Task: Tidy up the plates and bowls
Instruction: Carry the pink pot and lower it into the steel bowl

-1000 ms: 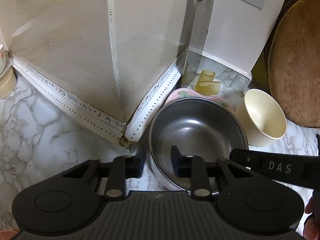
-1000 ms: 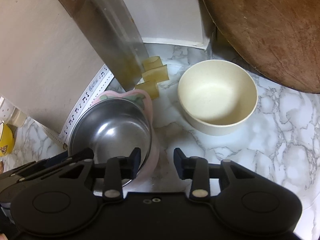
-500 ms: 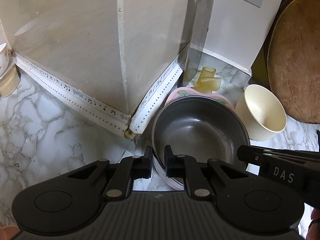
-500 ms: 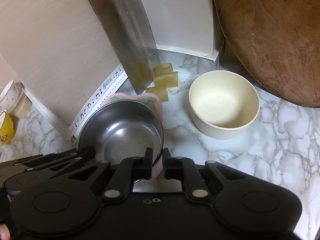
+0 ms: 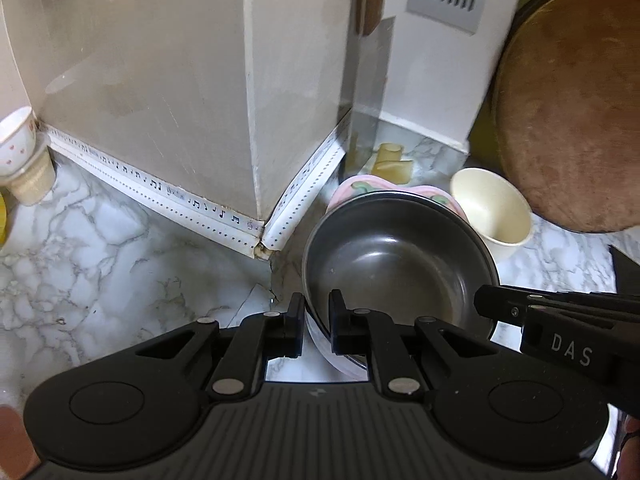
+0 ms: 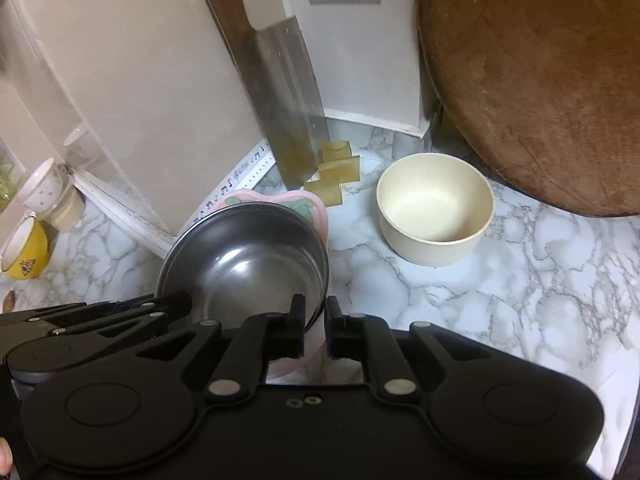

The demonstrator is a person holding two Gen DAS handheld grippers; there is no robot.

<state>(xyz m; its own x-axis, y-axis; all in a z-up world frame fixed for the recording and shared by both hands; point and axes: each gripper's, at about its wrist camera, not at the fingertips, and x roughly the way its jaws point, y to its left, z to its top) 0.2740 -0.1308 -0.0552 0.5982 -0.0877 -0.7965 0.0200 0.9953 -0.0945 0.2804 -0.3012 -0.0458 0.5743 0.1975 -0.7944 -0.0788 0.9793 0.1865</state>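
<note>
A: We see our left tool (image 5: 314,322) pinched down on the near rim of the steel bowl (image 5: 400,268), one finger outside the wall and one inside, the gap between them narrow.

B: And from the other side, our right tool (image 6: 314,326) is likewise nearly closed over the same steel bowl (image 6: 248,264), at its right-hand rim, where the pink plate (image 6: 316,210) under it also passes between the fingers. We cannot tell whether it grips the bowl alone or both.

A: The bowl sits on that pink plate (image 5: 360,186), whose flowered edge shows past the far rim. Both stand on the marble counter (image 5: 100,260), close to the corner of the beige wall (image 5: 160,80).

B: What crowds us there? Just behind the plate we see yellowish blocks (image 6: 338,172) and a cleaver (image 6: 288,104) propped upright against the wall. The cream bowl (image 6: 434,208) stands apart to the right, empty, on the counter (image 6: 520,280).

A: Behind it a round wooden board (image 5: 568,112) leans, touching or nearly touching the cream bowl (image 5: 492,212) from our view.

B: Far left, a spotted cup (image 6: 44,188) lies tilted on a beige cup, with a yellow mug (image 6: 26,252) beside them, well apart from the stack.
</note>
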